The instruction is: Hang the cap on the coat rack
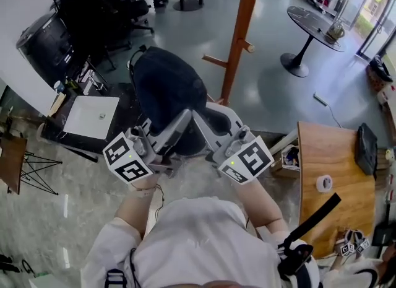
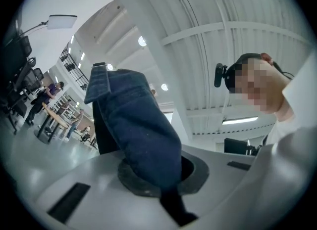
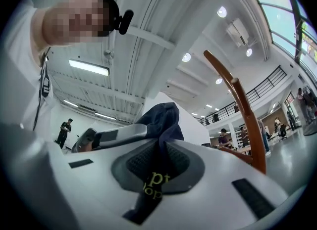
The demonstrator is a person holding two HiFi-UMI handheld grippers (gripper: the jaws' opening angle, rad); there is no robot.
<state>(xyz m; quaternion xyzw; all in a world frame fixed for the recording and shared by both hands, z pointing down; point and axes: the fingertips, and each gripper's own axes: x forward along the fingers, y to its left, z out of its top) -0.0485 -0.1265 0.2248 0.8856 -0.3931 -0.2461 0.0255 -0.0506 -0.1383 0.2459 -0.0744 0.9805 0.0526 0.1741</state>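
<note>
Both grippers hold up a dark navy cap point(image 1: 166, 87) in front of me in the head view. My left gripper point(image 1: 183, 117) is shut on the cap's lower edge from the left. My right gripper point(image 1: 199, 118) is shut on the same edge from the right. In the left gripper view the cap's denim cloth point(image 2: 134, 130) rises out of the closed left gripper point(image 2: 159, 180). The right gripper view shows a fold of the cap point(image 3: 161, 119) with yellow lettering pinched in the right gripper point(image 3: 155, 170). The wooden coat rack point(image 1: 239, 33), also seen as the coat rack point(image 3: 244, 120), stands just beyond the cap to the right, with short pegs.
A round black table point(image 1: 315, 25) stands at the far right. At my right is a wooden table point(image 1: 331, 212) with a tape roll point(image 1: 324, 183) and a black case point(image 1: 367, 149). Black office chairs point(image 1: 102, 8) and a white board point(image 1: 91, 117) are at the left.
</note>
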